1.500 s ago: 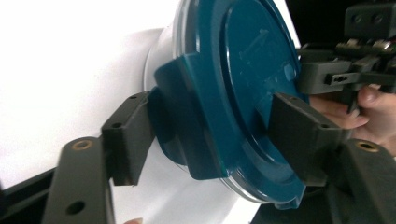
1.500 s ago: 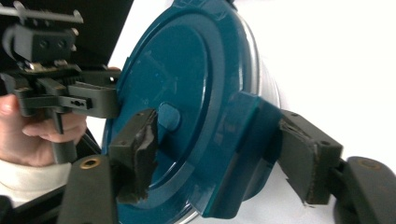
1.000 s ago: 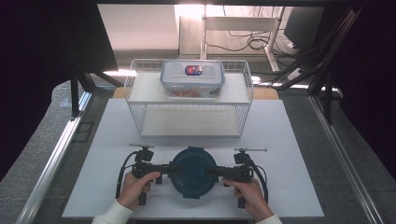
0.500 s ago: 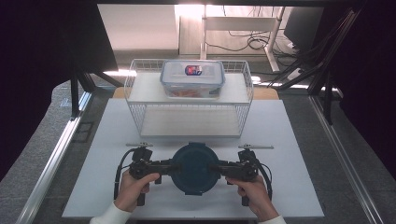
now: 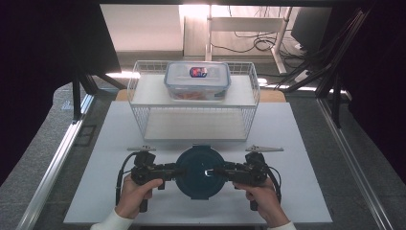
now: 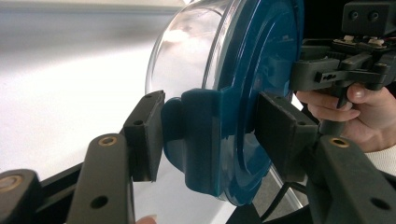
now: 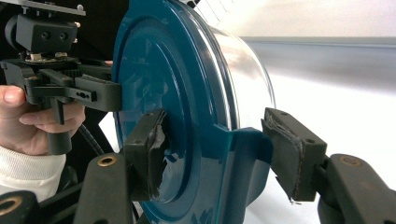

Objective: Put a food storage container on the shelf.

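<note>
A round glass container (image 5: 200, 173) with a dark blue lid hangs just above the white table, held from both sides. My left gripper (image 5: 179, 171) is shut on the lid's left edge. In the left gripper view its pads (image 6: 148, 135) clamp a blue side latch (image 6: 201, 140) against the lid (image 6: 261, 60), with the clear glass bowl (image 6: 187, 60) behind. My right gripper (image 5: 220, 171) is shut on the opposite edge. In the right gripper view its pads (image 7: 149, 154) pinch the lid (image 7: 154, 70) and its latch (image 7: 243, 154), and the other hand and gripper show beyond.
A white wire rack (image 5: 194, 112) stands across the back of the white table board (image 5: 306, 158). On its top shelf sits a clear rectangular box (image 5: 197, 80) with a lid. Dark metal frame rails run along both sides of the table.
Both hands have risen a little with the round container held between the grippers. The grips look the same.
</note>
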